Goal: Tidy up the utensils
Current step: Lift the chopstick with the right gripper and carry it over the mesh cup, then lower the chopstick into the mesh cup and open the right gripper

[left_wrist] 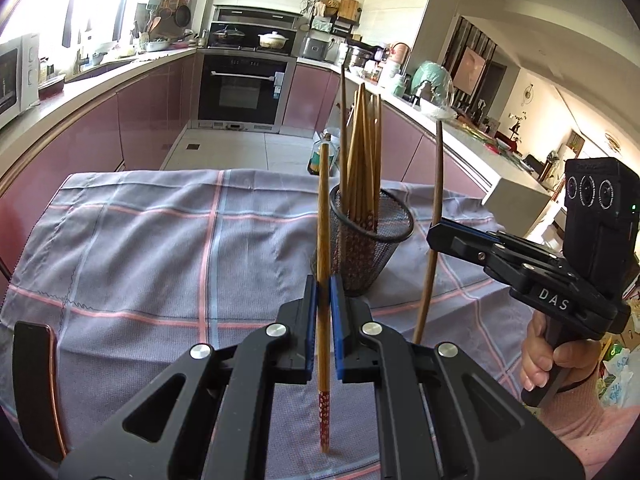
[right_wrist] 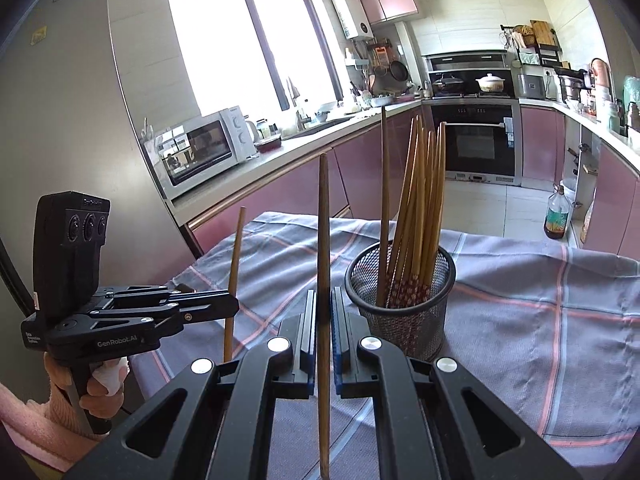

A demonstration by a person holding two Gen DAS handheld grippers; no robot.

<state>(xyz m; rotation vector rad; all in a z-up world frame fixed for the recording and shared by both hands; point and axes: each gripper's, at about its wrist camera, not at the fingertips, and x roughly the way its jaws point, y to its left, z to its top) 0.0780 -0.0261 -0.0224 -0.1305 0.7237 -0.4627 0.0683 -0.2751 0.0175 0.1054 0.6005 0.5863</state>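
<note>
A black mesh cup (left_wrist: 374, 248) (right_wrist: 404, 316) stands on the checked cloth with several wooden chopsticks upright in it. My left gripper (left_wrist: 323, 284) is shut on a light wooden chopstick (left_wrist: 323, 208), held upright with its red patterned end down, just in front of the cup. In the right wrist view that left gripper (right_wrist: 232, 306) and its chopstick (right_wrist: 237, 248) appear to the cup's left. My right gripper (right_wrist: 324, 294) is shut on a darker brown chopstick (right_wrist: 323, 220), also upright. From the left wrist view the right gripper (left_wrist: 434, 236) holds this dark chopstick (left_wrist: 438, 176) to the right of the cup.
A grey cloth with pink and blue checks (left_wrist: 160, 240) covers the table. A dark phone (left_wrist: 32, 384) lies at its near left edge. Pink kitchen cabinets, a microwave (right_wrist: 204, 148) and an oven stand beyond; an oil bottle (right_wrist: 557, 216) sits on the floor.
</note>
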